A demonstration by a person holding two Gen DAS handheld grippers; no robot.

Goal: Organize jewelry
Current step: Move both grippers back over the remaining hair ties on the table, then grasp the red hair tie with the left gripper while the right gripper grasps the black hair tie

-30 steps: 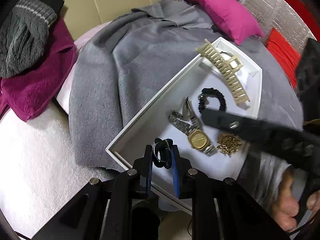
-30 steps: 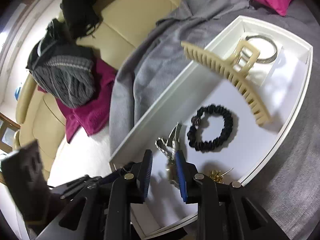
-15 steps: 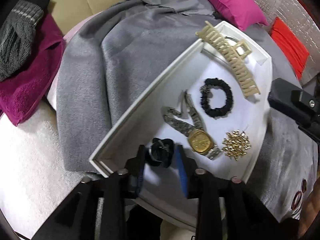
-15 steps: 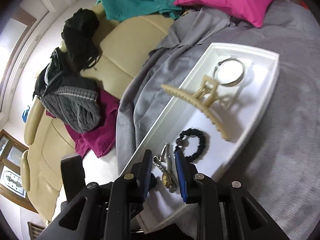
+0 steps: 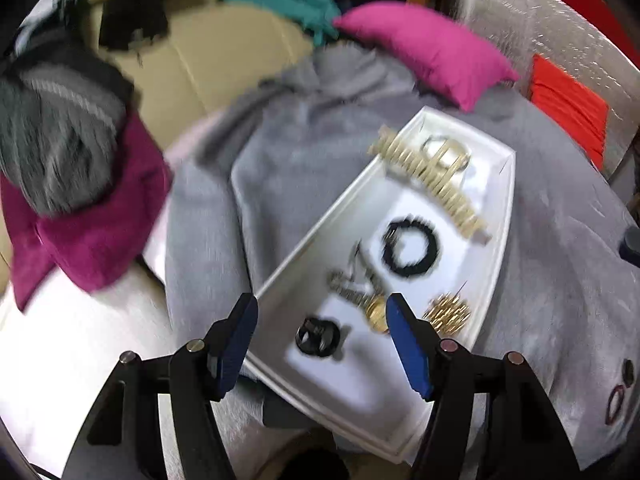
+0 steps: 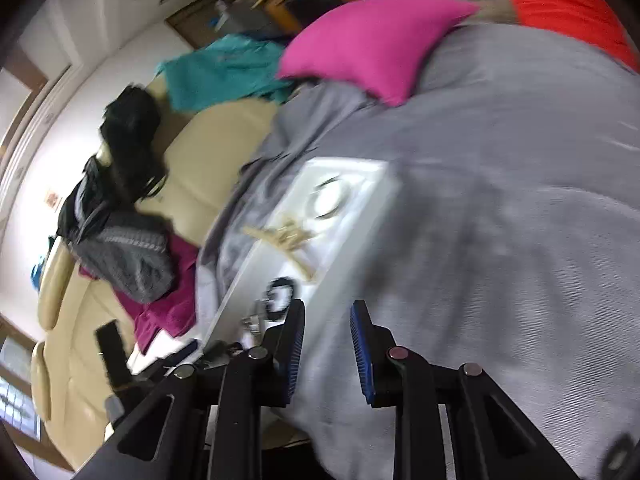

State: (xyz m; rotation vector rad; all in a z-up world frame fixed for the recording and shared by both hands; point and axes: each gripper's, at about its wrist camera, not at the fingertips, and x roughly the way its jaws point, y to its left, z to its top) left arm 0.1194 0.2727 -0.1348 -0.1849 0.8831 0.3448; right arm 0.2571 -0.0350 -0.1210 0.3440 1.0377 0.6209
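A white tray (image 5: 502, 240) lies on a grey cloth. In it are a small black hair tie (image 5: 318, 336), a gold watch (image 5: 370, 308), a gold brooch (image 5: 448, 314), a black beaded bracelet (image 5: 410, 250), a cream hair claw (image 5: 432, 188) and a silver bangle (image 5: 446, 154). My left gripper (image 5: 320, 320) is open above the tray's near end, with the black hair tie lying loose below between its fingers. My right gripper (image 6: 326, 336) is open and empty, right of the tray (image 6: 360, 216), over the grey cloth.
The grey cloth (image 5: 260, 184) covers a cream sofa (image 5: 208, 76). A pink cushion (image 5: 428, 48) lies beyond the tray, red fabric (image 5: 568, 104) at the right, and a magenta towel (image 5: 92, 220) with dark clothes at the left.
My left gripper has opened and let go of the black hair tie, which now lies in the tray, and has drawn back. My right gripper has swung right, off the tray, and opened a little.
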